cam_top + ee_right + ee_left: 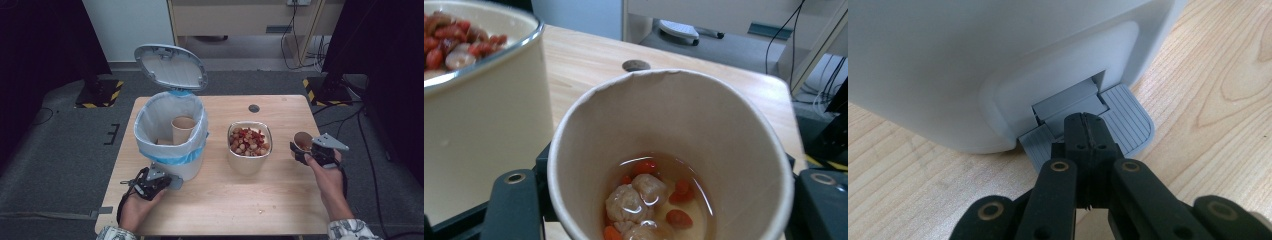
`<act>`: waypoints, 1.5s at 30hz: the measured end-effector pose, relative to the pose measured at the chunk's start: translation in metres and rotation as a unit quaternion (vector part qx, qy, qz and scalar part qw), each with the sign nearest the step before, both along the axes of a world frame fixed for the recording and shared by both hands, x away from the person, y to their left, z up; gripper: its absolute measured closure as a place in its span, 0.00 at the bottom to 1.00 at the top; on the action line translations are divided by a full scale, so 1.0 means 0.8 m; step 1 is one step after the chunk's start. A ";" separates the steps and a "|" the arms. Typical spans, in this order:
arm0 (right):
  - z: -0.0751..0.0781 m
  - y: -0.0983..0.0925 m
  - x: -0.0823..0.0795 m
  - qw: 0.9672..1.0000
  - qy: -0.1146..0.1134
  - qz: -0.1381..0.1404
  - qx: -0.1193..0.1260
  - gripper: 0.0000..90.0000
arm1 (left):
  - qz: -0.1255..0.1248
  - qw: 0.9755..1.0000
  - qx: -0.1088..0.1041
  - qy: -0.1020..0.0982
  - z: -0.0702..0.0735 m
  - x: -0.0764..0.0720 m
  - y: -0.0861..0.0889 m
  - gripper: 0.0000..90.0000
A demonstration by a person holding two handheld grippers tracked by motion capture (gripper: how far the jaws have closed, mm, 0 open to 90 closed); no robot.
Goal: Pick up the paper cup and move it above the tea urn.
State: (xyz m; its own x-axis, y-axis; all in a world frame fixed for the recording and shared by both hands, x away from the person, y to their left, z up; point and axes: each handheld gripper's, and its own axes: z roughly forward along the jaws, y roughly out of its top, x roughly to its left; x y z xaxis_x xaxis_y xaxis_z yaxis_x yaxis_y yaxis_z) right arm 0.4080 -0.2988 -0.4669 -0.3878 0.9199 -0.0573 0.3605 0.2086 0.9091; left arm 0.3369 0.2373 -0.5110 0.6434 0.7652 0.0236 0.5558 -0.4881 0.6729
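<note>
no readable text, labels or numbers

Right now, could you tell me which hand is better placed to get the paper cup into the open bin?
The right. The right gripper already clamps the paper cup beside the bowl, while the left gripper, jaws shut, presses the bin's pedal.

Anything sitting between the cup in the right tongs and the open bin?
Yes: the metal bowl of fruit stands on the table between the paper cup and the bin, whose lid is up.
</note>
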 end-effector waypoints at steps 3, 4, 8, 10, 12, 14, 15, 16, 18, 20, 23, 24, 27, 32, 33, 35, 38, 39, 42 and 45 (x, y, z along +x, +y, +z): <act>0.014 -0.002 0.004 1.000 -0.004 0.004 -0.006 0.35 | 0.000 1.000 0.001 -0.001 0.000 0.000 0.000 1.00; 0.019 -0.002 0.004 1.000 -0.007 0.006 -0.010 0.35 | 0.000 1.000 0.000 0.000 0.000 0.000 0.000 1.00; 0.039 -0.001 0.010 0.999 -0.018 0.014 -0.025 0.35 | 0.000 1.000 0.000 0.000 0.000 0.000 0.000 1.00; 0.047 -0.001 0.014 0.999 -0.023 0.017 -0.032 0.35 | 0.000 1.000 0.000 0.000 0.000 0.000 0.000 1.00; 0.052 -0.002 0.017 0.999 -0.026 0.017 -0.037 0.35 | 0.000 1.000 0.000 0.000 0.000 0.000 0.000 1.00; 0.063 -0.002 0.026 0.998 -0.030 0.016 -0.048 0.35 | 0.000 1.000 0.000 0.000 0.000 0.000 0.000 1.00; 0.066 -0.003 0.029 0.998 -0.031 0.015 -0.052 0.35 | 0.000 1.000 0.000 0.000 0.000 0.000 0.000 1.00; 0.070 -0.003 0.032 0.998 -0.031 0.014 -0.056 0.35 | 0.000 1.000 0.000 0.000 0.000 0.000 0.000 1.00; 0.077 -0.002 0.038 0.998 -0.033 0.012 -0.056 0.35 | 0.000 1.000 0.000 0.000 0.000 0.000 0.000 1.00; 0.085 0.002 0.045 0.998 -0.033 0.013 -0.055 0.35 | 0.000 1.000 -0.001 0.001 0.000 0.000 0.000 1.00; 0.092 0.012 0.052 0.998 -0.035 0.025 -0.051 0.35 | 0.000 1.000 -0.001 0.001 0.000 0.000 0.000 1.00; 0.093 0.016 0.055 0.998 -0.037 0.031 -0.049 0.35 | 0.000 1.000 -0.001 0.001 0.000 0.000 0.000 1.00; 0.096 0.021 0.063 0.997 -0.037 0.037 -0.053 0.35 | 0.000 1.000 -0.001 0.000 0.000 0.000 0.000 1.00; 0.101 0.028 0.075 0.997 -0.033 0.028 -0.062 0.35 | 0.000 1.000 -0.002 0.001 0.000 0.000 0.001 1.00; 0.102 0.031 0.075 0.997 -0.036 0.034 -0.064 0.35 | 0.000 1.000 -0.002 0.001 0.000 0.000 0.001 1.00; 0.104 0.040 0.074 0.996 -0.043 0.050 -0.064 0.35 | 0.000 1.000 -0.002 0.001 0.000 0.000 0.001 1.00; 0.106 0.044 0.074 0.995 -0.044 0.057 -0.069 0.35 | 0.000 1.000 -0.001 0.001 0.000 0.000 0.001 1.00; 0.106 0.042 0.075 0.995 -0.043 0.051 -0.071 0.35 | 0.000 1.000 -0.001 0.001 0.000 0.000 0.001 1.00; 0.110 0.036 0.080 0.996 -0.037 0.034 -0.071 0.35 | 0.000 1.000 -0.002 0.001 0.000 0.000 0.001 1.00; 0.115 0.042 0.081 0.995 -0.048 0.050 -0.075 0.35 | 0.001 1.000 -0.003 0.002 0.000 0.000 0.001 1.00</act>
